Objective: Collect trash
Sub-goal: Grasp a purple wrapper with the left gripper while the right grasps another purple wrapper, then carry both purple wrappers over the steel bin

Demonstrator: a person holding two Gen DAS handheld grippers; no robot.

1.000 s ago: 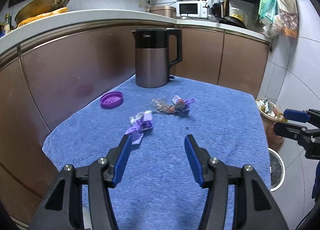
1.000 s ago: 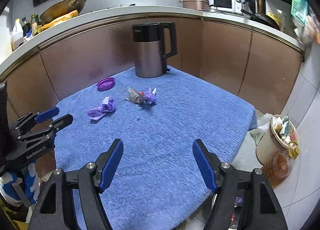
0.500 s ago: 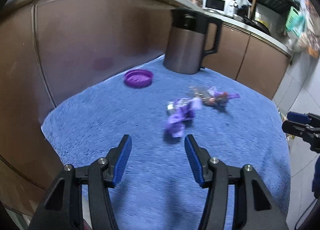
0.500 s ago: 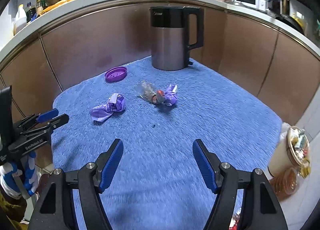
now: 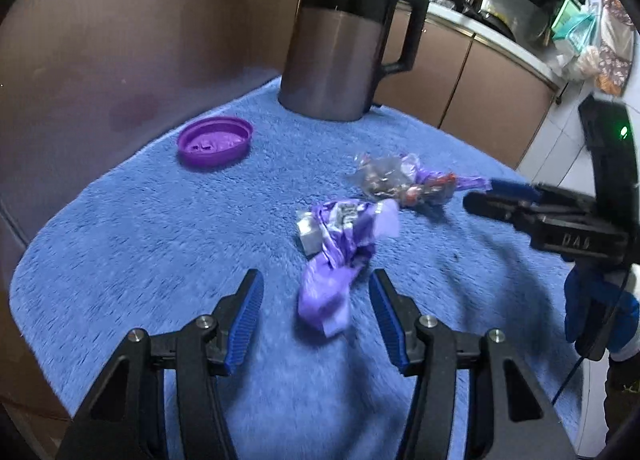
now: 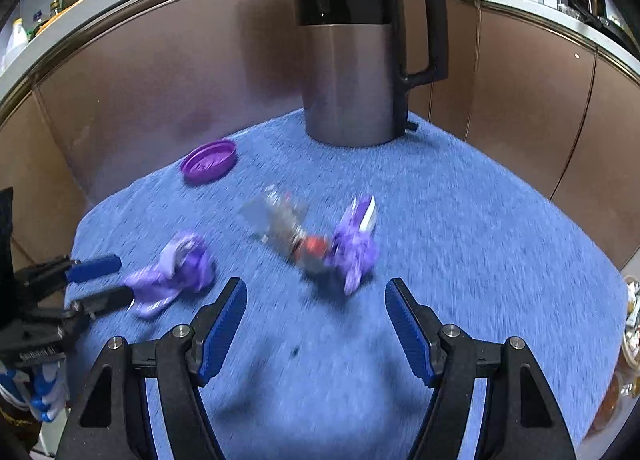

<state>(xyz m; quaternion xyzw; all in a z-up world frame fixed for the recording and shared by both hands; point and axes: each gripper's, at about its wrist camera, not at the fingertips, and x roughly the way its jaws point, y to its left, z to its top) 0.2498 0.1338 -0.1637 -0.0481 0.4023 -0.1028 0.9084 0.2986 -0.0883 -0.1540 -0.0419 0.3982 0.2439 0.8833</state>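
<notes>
Crumpled purple wrapper (image 5: 335, 256), silver patch showing

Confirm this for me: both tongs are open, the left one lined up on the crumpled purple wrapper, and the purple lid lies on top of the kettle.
One thing is wrong: the purple lid lies on the blue towel, apart from the kettle, as the left wrist view shows. The rest holds: left tongs and right tongs are open, the left aimed at the crumpled purple wrapper.

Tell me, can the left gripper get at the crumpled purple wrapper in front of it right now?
Probably yes. The left gripper is open, and the purple wrapper lies on the blue cloth with its near end already between the fingers. Nothing blocks it; the other wrapper bundle lies farther back.
</notes>
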